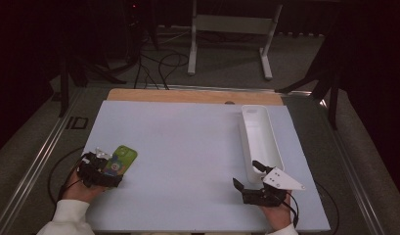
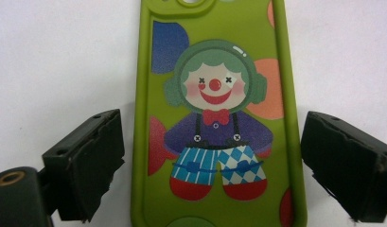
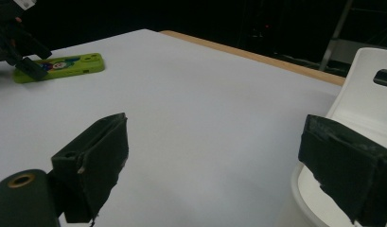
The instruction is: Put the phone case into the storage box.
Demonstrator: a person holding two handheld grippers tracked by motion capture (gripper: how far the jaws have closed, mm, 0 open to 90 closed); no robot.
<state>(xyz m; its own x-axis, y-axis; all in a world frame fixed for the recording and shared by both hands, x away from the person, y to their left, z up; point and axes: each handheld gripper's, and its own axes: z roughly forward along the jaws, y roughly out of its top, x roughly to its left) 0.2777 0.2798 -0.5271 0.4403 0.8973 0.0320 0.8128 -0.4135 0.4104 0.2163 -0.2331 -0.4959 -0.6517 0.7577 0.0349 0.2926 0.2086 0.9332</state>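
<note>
White tabletop (image 1: pixel 188 161), wooden far edge (image 1: pixel 188 96), dark room, grey carpet (image 1: pixel 227 73)

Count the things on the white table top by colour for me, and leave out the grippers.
Green: 1, the phone case with a clown picture.
White: 1, the long tray at the right.
Total: 2.
</note>
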